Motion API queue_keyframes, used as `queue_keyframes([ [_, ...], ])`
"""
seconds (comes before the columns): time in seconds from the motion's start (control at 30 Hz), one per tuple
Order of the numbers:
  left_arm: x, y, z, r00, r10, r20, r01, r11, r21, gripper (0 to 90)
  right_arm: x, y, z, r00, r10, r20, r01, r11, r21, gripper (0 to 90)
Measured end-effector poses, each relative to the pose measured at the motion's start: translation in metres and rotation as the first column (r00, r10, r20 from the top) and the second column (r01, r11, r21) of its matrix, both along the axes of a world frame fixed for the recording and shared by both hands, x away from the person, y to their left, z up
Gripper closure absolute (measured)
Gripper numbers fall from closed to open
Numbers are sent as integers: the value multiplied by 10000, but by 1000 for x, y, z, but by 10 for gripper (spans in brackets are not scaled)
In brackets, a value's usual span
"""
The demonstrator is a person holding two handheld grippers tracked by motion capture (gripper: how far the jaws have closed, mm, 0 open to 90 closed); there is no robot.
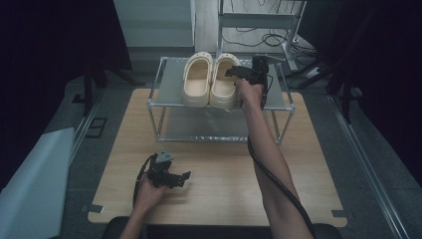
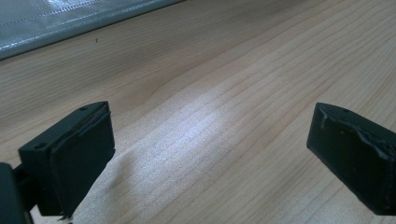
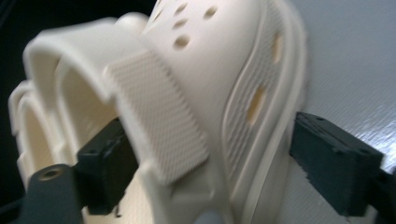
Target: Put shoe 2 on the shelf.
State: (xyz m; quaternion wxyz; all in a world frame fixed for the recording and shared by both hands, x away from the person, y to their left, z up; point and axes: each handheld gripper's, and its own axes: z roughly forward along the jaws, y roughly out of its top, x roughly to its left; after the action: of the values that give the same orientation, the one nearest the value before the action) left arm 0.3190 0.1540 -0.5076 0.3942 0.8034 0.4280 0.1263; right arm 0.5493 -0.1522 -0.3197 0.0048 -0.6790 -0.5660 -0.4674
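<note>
Nearest us, at 7 o'clock on the wooden surface (image 1: 219, 174), our left tool (image 1: 185, 175) rests in our hand, its jaws spread wide with nothing between them. Its own view shows pale, fine-grained wood under two black, blocky pads (image 2: 84, 149), with a silvery sheet edge at 11 o'clock.

Farther off, at 12 o'clock, a metal-framed rack (image 1: 158, 102) stands on the surface, with grey sheet shelves above and below. On its top shelf sit two cream clogs side by side, toes pointing away from us: the left clog (image 1: 197, 79) and the right clog (image 1: 223, 82), touching or nearly so.

Our right tool (image 1: 238, 72) reaches in from 3 o'clock of the right clog. The right gripper view shows its jaws open around that clog's side wall (image 3: 224, 93), one pad inside the shoe, the other outside and clear of the foam, so nothing is clamped. The clog is smooth moulded foam with oval holes, raised ribs along its side and a finely ridged strap. The left clog sits just behind it, crowding the inner jaw.

Dark curtains, cables and a pale cabinet surround the surface.
</note>
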Motion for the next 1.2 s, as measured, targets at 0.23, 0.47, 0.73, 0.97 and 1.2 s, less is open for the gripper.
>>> queue_keyframes([
  [0.23,0,-3,0,10000,-28,45,28,10000,4,11,-17,-13,0,9941,974,473,-998,9936,527,136],
  [0.47,1,-4,-1,10000,-58,30,58,10000,34,11,-37,-29,3,9763,1940,959,-1991,9789,459,136],
  [0.73,0,-4,-2,10000,-63,14,63,10000,31,11,-61,-42,3,9502,2793,1381,-2853,9581,253,136],
  [0.97,0,-5,-2,9999,-105,-1,105,9999,74,11,-81,-53,-4,9335,3201,1614,-3301,9431,391,139],
  [1.2,0,-6,-2,10000,-96,-25,96,9999,50,10,-102,-61,-17,9043,3947,1624,-4096,9096,697,143],
])
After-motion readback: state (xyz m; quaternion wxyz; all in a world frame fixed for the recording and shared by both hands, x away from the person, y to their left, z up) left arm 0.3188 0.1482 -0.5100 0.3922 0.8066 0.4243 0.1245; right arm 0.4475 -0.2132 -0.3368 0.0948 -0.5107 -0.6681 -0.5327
